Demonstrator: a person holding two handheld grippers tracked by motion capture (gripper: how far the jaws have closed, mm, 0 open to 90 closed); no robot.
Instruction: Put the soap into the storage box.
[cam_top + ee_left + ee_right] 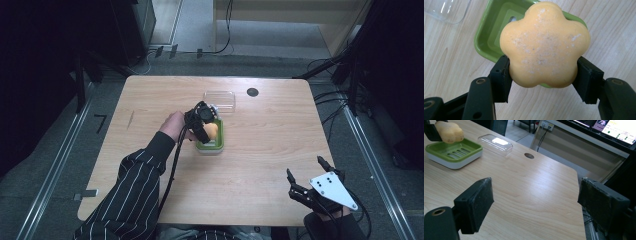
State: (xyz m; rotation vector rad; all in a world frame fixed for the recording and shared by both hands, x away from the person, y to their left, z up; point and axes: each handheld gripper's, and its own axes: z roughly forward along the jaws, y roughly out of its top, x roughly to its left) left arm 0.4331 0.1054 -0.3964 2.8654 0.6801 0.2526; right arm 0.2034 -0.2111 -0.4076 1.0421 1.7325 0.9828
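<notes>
You've got the orange flower-shaped soap [545, 45] pinched mid-frame, just above the green dish [489, 37], w/ clear lid [219, 99] behind.

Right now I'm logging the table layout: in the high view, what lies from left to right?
Left gripper holding the orange soap over the green soap dish → dark table hole → right gripper.

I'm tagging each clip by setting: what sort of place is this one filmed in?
Probably a lab or recording studio, not a home. A lone wooden table stands between dark curtains, cables trail across the grey floor, and a monitor glows behind it. The soap and green dish look like props.
</notes>
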